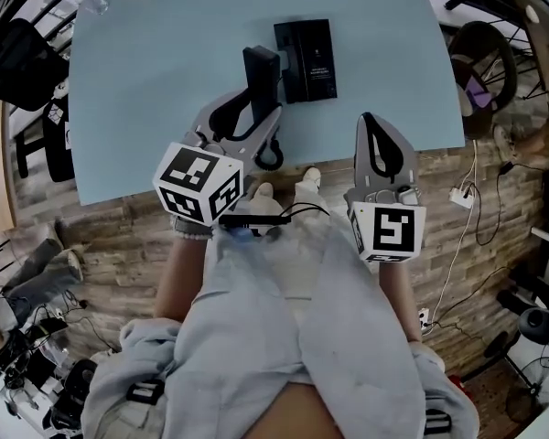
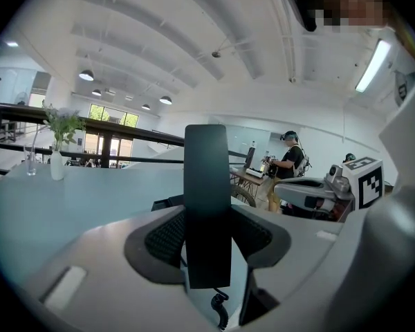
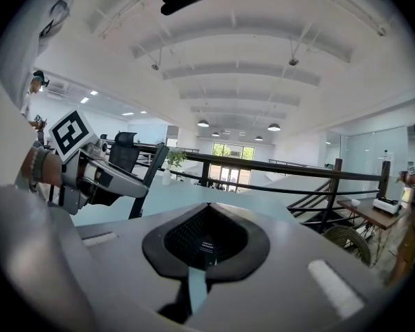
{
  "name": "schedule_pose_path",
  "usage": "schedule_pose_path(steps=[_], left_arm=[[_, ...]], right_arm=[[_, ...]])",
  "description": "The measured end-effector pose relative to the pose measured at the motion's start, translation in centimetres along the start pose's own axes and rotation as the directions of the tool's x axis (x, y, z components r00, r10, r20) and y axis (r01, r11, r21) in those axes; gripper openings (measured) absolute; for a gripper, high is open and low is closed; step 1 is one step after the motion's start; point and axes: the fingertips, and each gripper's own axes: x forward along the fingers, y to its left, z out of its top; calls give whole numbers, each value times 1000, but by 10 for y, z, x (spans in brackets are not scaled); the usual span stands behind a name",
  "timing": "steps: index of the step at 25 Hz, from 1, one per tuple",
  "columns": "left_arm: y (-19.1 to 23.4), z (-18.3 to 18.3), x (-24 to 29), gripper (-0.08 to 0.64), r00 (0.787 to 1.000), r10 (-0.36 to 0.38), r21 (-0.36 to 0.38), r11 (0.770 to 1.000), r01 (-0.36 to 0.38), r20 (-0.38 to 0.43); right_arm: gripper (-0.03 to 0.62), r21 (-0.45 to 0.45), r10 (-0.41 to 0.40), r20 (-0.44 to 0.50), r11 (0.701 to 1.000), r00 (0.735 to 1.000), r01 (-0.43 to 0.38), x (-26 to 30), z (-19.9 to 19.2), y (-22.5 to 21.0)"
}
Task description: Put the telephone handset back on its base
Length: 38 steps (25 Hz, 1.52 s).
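My left gripper [image 1: 253,110] is shut on the black telephone handset [image 1: 261,79], which it holds upright over the front part of the pale blue table [image 1: 165,80]. In the left gripper view the handset [image 2: 207,206] stands between the jaws, and its coiled cord [image 2: 221,311] hangs below. The black base [image 1: 304,60] lies flat on the table just right of and beyond the handset. My right gripper [image 1: 373,126] is shut on nothing near the table's front edge, right of the left one. Its closed jaws [image 3: 206,235] point up across the room.
A vase with a plant [image 2: 57,159] and a glass stand at the table's far left corner. Dark chairs [image 1: 480,58] flank the table. A power strip and cables [image 1: 462,195] lie on the wooden floor at the right. A person [image 2: 288,159] stands far off.
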Motion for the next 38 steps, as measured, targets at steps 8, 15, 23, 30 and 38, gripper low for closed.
schedule_pose_path(steps=[8,15,23,30,38], left_arm=[[-3,-2,25,201,999,50,-37,998,-51,-18],[2,-6,47,201,994,101,-71,992,-104,-39],[9,-13,68,201,986,158,-110,980,-163,-57],[20,-22,90,201,975,199,-156,965,-212,-98],[40,-40,112,201,961,234,-214,941,-262,-151]], right_arm=[[6,-11,65,-14,998,998,-65,12,-6,-19],[6,-17,107,-18,994,994,-108,23,-8,-34],[6,-6,145,-11,989,989,-145,33,-15,-45],[6,-8,175,-29,984,984,-175,45,-21,-55],[6,12,181,-45,983,982,-181,60,-35,-62]])
